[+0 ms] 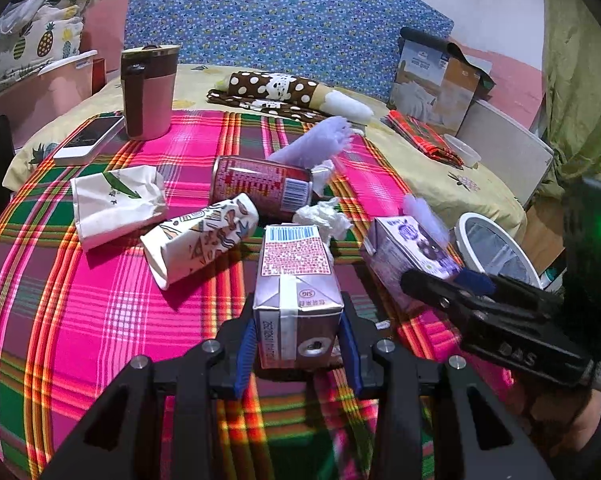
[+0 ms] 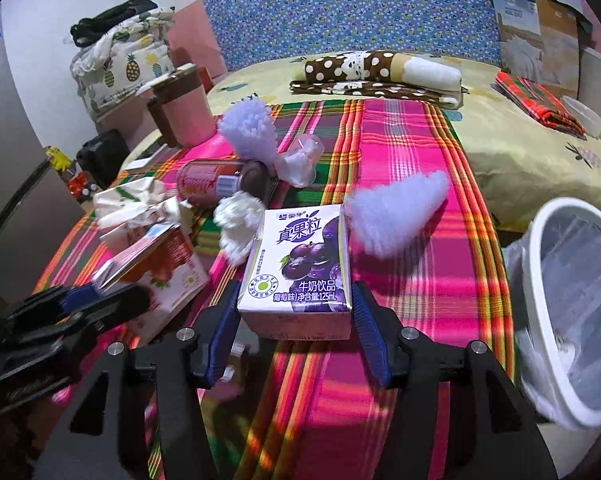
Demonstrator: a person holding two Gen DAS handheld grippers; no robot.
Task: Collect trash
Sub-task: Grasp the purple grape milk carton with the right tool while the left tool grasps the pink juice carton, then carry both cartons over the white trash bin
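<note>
My left gripper (image 1: 298,344) is shut on a pink drink carton (image 1: 296,280), also seen in the right wrist view (image 2: 160,272). My right gripper (image 2: 294,320) is shut on a purple grape milk carton (image 2: 300,264), also in the left wrist view (image 1: 404,248). Both cartons are at the level of the plaid cloth (image 1: 100,312). On the cloth lie a red can (image 1: 260,188), a patterned paper cup (image 1: 200,240), a white paper bag (image 1: 116,204), crumpled tissue (image 2: 238,220) and lilac foam wraps (image 2: 396,208). A white bin (image 2: 572,292) with a clear liner stands at the right.
A pink and brown mug (image 1: 148,88) and a phone (image 1: 90,140) sit at the cloth's far left. A rolled dotted cloth (image 1: 284,92), a folded plaid cloth (image 1: 424,136), a plastic lid (image 1: 464,152) and a box (image 1: 436,80) lie further back on the bed.
</note>
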